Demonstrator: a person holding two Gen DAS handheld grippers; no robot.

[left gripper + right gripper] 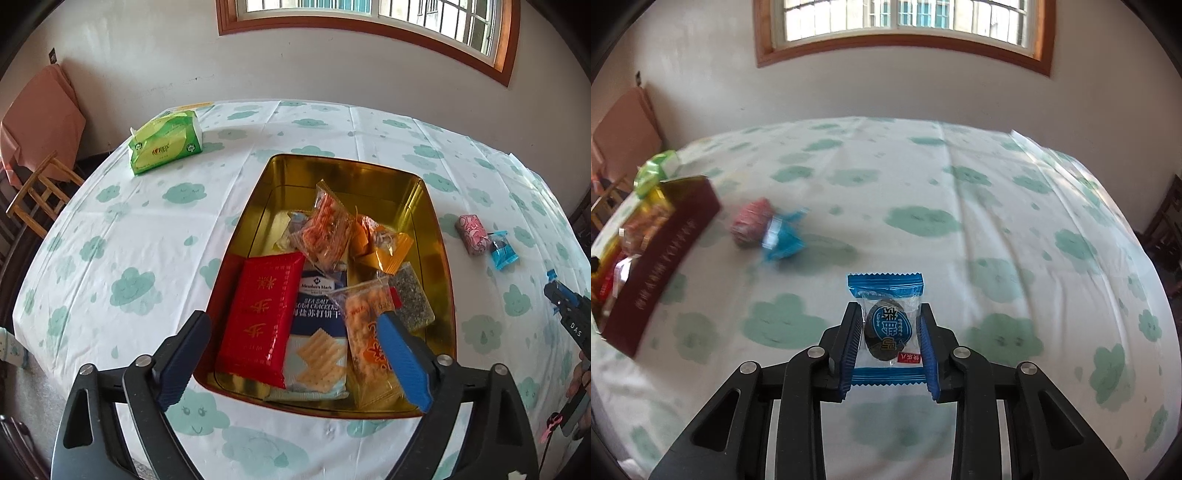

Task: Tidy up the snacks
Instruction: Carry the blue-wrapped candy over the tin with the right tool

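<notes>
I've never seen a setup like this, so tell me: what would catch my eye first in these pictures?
Probably the gold-lined tin in the middle of the cloud-print tablecloth, heaped with snacks, a red packet brightest among them. Next, the right gripper pinching a blue-wrapped snack above the cloth. The left gripper hangs open over the tin.

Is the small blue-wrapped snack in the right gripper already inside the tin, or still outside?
Outside. The right gripper holds the blue-wrapped snack above the tablecloth, apart from the tin.
</notes>
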